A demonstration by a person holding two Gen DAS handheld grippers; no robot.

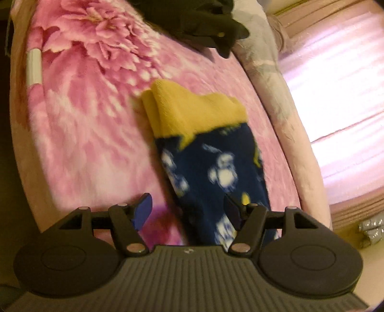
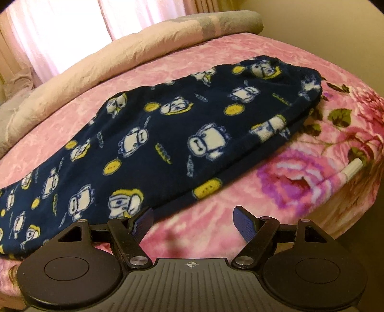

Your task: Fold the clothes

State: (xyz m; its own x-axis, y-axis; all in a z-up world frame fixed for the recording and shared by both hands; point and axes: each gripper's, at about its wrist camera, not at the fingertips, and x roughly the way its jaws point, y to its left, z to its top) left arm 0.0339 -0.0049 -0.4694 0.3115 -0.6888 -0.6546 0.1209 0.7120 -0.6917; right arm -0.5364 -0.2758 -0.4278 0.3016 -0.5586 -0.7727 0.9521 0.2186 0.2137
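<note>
My left hand-held gripper (image 1: pixel 188 211) is spread and empty over the yellow cuff end of the fleece pyjama trousers (image 1: pixel 211 172). My right hand-held gripper (image 2: pixel 192 220), also spread and empty, hovers at their near hem. The trousers lie flat, plush and limp, along the bed (image 2: pixel 300 199) near its curtain-side edge. I should pinch both layers squarely before folding.

One patterned navy fleece garment (image 2: pixel 168 134), one dark garment (image 1: pixel 199 21) and one white pen (image 2: pixel 352 168) on a floral blanket (image 2: pixel 300 192).
</note>
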